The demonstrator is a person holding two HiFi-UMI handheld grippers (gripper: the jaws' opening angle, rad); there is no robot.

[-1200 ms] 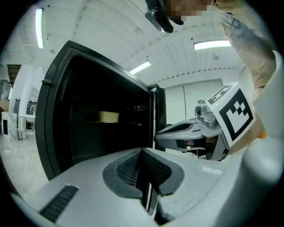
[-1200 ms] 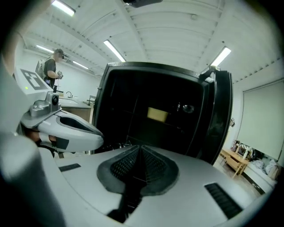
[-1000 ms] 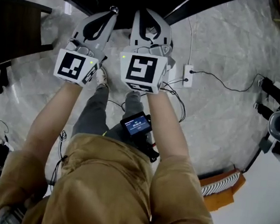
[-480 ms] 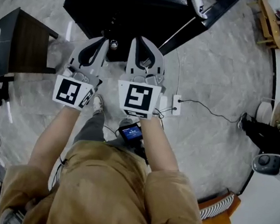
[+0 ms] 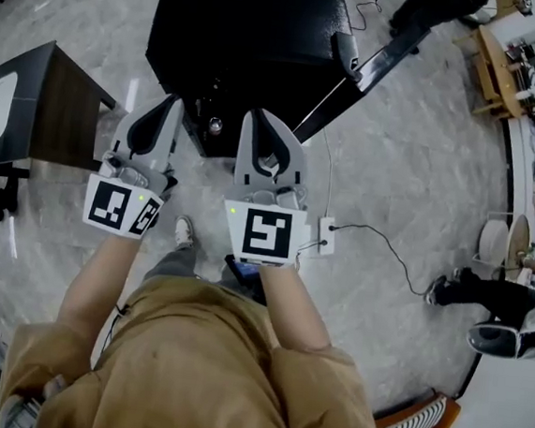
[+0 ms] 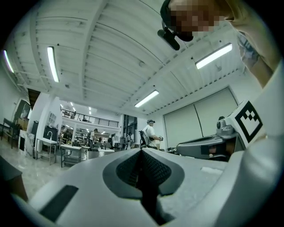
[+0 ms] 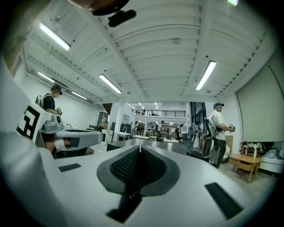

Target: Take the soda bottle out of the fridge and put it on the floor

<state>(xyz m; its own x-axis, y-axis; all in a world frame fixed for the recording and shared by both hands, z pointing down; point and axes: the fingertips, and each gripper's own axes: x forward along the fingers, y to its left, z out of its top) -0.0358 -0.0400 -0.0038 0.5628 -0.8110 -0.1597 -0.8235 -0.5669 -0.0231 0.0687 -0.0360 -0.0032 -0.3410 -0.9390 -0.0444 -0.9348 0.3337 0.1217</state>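
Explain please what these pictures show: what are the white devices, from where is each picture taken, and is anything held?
A person holds a two-jaw gripper in each hand. The head view looks down from the person's head onto the left gripper and right gripper, above a marble floor. Ahead stands a low black box, probably the fridge. A power strip lies on the floor. The other two pictures come from cameras riding on each gripper. Both pairs of jaws are closed on nothing; I see no bottle.
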